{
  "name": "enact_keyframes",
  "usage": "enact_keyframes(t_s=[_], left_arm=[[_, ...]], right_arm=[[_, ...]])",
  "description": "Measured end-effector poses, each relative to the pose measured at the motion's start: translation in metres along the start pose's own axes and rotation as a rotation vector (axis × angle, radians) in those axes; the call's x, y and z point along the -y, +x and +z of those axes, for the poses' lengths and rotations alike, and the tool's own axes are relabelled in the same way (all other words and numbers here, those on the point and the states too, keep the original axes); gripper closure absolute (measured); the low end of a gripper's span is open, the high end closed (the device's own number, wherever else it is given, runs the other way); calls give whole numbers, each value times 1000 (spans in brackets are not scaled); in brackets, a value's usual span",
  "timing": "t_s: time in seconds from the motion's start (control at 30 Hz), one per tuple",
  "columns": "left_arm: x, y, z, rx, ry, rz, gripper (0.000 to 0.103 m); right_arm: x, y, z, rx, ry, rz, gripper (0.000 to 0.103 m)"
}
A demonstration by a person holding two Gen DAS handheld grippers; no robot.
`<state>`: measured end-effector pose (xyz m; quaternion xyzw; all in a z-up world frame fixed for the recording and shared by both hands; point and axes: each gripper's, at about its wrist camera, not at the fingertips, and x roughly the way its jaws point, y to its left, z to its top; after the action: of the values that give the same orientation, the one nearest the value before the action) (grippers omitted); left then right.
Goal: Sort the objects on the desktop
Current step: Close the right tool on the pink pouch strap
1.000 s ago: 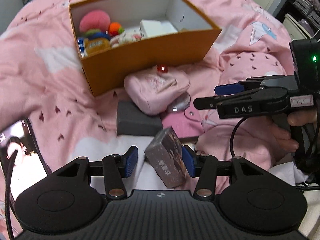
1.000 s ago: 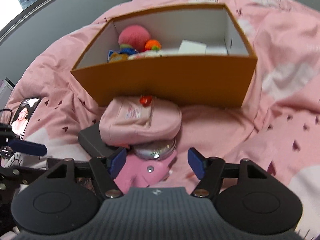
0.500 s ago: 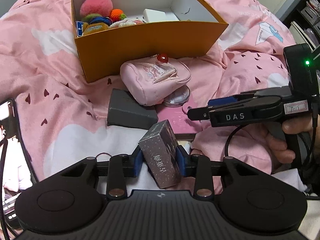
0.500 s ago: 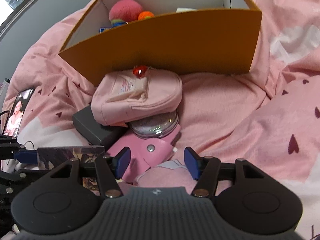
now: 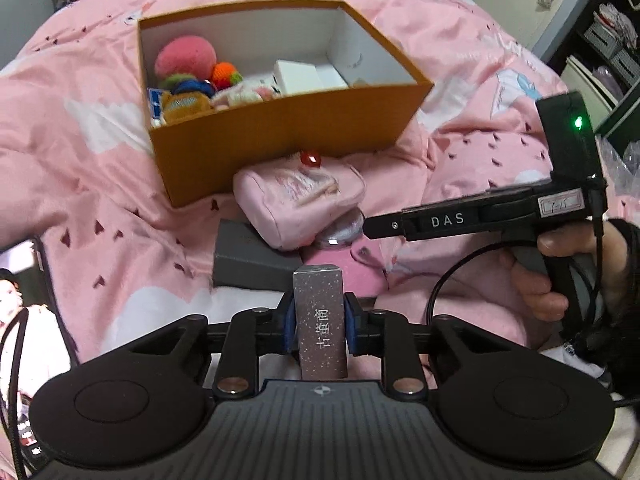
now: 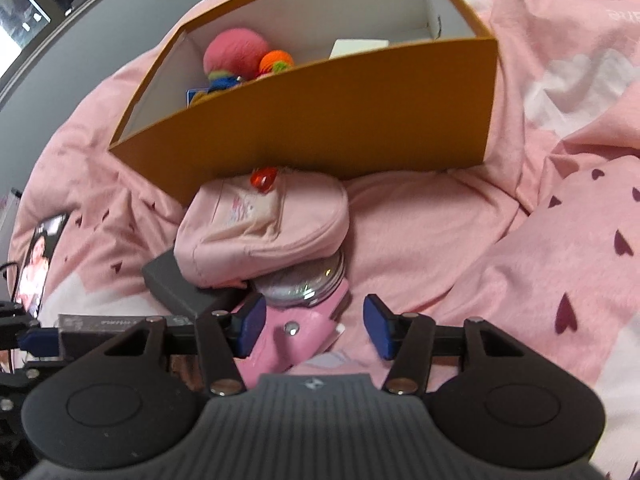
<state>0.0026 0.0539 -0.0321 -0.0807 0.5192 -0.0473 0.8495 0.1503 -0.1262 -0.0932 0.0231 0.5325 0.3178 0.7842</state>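
My left gripper [image 5: 319,322] is shut on a small grey speckled box [image 5: 320,320] and holds it upright above the bedspread. An orange cardboard box [image 5: 280,136] with several plush toys and white boxes inside stands ahead; it also shows in the right wrist view [image 6: 340,120]. In front of it lie a pink pouch [image 6: 260,224], a round glittery compact [image 6: 304,284], a dark grey box [image 6: 180,284] and a pink snap wallet [image 6: 288,340]. My right gripper [image 6: 314,326] is open, low over the pink wallet, holding nothing.
Everything lies on a rumpled pink bedspread [image 6: 460,240]. A phone with a lit screen [image 6: 40,256] lies at the left. The right gripper's body and the hand on it [image 5: 500,216] cross the right side of the left wrist view. Shelving [image 5: 612,40] stands at far right.
My left gripper closed on the grey speckled box, lifted it and turned it upright. My right gripper moved forward and down toward the pink wallet, still open.
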Motion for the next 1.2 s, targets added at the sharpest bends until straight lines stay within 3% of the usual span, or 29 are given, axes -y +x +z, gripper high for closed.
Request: enact_keyframes(t_s=[0.33,0.53,0.87,1.03,1.2], left_arm=[[-17,-14,11,39,-34,49,76],[-23,-2,10,10,-46,61,76],[-19,8,8,18,-49,79,77],[-15,10,8,26,-35,84,77],[-14,11,9,28,-28,87,77]], right_arm=[[17,7,24,39,136,61,43],[20,26,35,36,171,96,36],[33,46,45,22,252,233,29],[27,45,43,52,209,293,45],[12,26,41,94,96,297,52]])
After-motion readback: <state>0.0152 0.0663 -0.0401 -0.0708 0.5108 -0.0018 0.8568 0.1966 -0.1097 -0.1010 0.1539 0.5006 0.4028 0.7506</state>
